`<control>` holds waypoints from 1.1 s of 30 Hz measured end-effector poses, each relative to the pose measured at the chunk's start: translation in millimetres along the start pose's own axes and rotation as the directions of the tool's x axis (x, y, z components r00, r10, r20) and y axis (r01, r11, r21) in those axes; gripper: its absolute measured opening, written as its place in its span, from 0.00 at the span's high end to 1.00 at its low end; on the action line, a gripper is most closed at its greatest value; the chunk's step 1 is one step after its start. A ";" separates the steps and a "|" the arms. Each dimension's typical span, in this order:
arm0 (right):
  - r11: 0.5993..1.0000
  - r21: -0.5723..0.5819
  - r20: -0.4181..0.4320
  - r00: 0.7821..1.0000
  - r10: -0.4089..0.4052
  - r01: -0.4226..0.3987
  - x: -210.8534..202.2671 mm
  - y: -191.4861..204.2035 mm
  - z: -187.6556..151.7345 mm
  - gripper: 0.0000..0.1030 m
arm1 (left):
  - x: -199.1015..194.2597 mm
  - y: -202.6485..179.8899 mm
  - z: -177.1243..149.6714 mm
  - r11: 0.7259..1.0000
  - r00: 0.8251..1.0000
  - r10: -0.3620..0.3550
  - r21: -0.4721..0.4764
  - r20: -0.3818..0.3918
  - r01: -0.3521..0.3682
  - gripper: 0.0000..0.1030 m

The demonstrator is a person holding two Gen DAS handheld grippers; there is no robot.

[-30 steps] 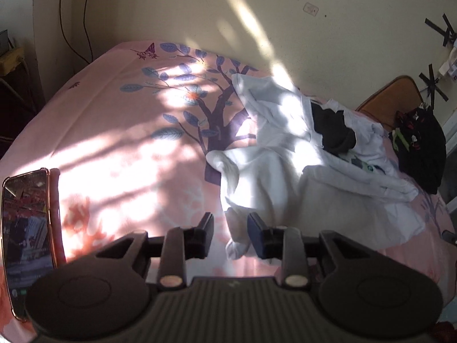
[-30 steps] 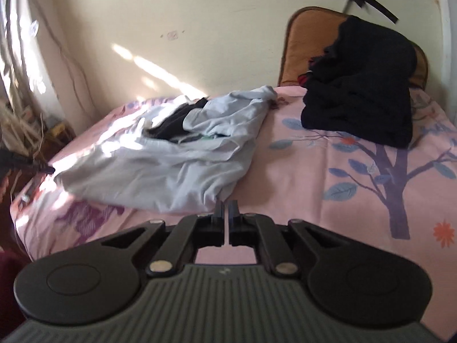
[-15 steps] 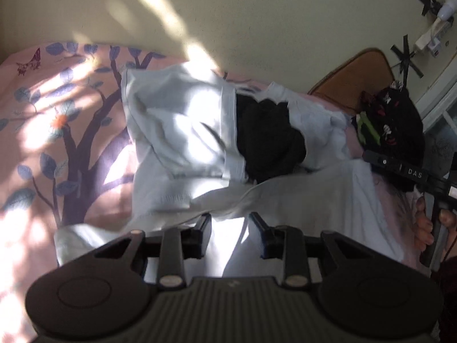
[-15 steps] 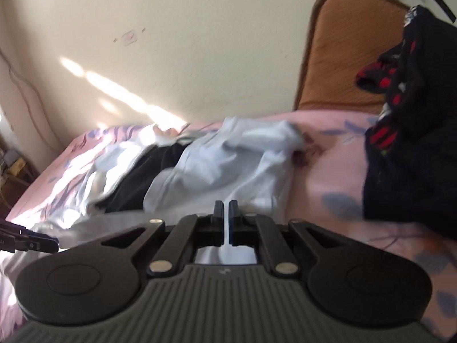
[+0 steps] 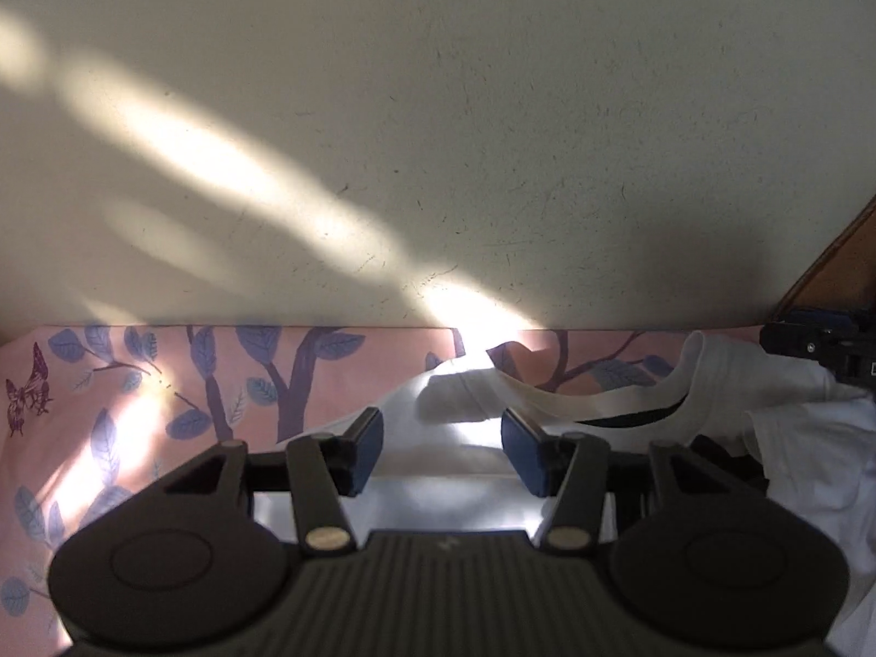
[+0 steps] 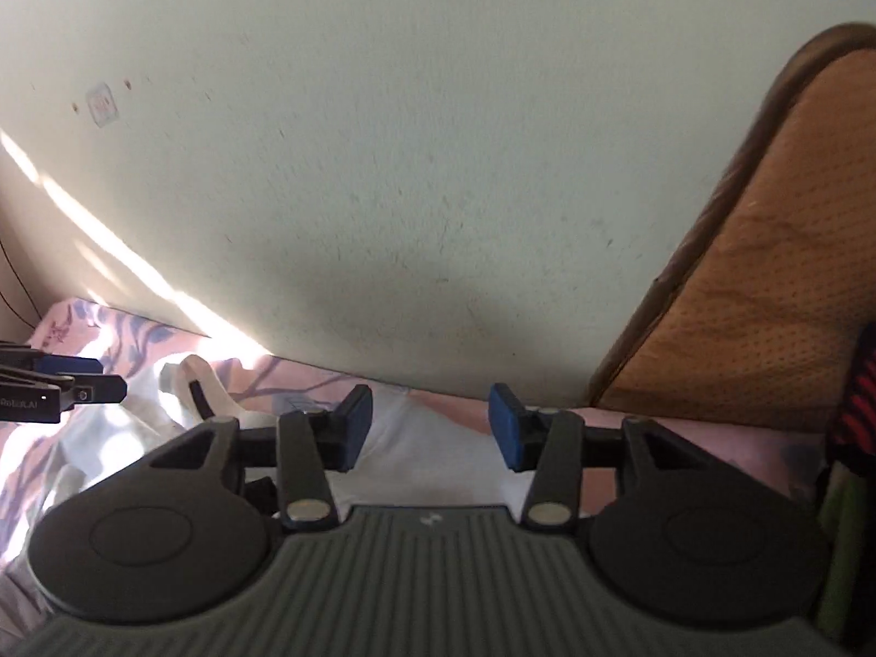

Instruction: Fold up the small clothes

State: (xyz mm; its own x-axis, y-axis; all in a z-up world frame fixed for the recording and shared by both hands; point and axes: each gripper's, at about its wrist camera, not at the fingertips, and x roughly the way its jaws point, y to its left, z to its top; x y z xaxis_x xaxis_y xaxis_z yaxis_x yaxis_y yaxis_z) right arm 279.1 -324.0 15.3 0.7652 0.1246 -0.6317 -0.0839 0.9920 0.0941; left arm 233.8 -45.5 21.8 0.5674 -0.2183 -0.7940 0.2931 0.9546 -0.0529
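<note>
We hold the left gripper (image 5: 441, 446) and right gripper (image 6: 430, 427) wide open over the white shirt (image 5: 460, 438); we should pinch both shoulders evenly.

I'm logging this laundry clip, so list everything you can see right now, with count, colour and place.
T-shirt: one, white, crumpled on the bed near the wall, neckline facing the left camera.
Dark garment: one, black, showing inside the T-shirt's neckline.
Bedsheet: one, pink with purple tree and leaf print, under the clothes.
Wall: cream, sunlit streaks, behind the bed.
Headboard: one, brown, at the right.
Dark clothes: black with red, far right edge, mostly cut off.
Left gripper: black, blue-padded fingers open over the T-shirt.
Right gripper: black, blue-padded fingers open over the T-shirt's edge.
</note>
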 end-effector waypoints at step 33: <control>0.936 -0.271 0.170 0.946 0.277 -0.226 -288.1 86.5 -271.6 0.72 | -269.1 35.6 -332.1 0.957 0.932 -0.222 -0.121 0.288 0.265 0.82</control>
State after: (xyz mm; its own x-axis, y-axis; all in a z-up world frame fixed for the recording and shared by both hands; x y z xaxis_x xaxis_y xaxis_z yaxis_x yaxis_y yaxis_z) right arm -122.0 -268.9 -3.6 0.8088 0.3895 -0.4405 -0.4239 0.9055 0.0224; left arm -164.0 114.5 32.5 0.6850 -0.4734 -0.5538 0.3374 0.8798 -0.3348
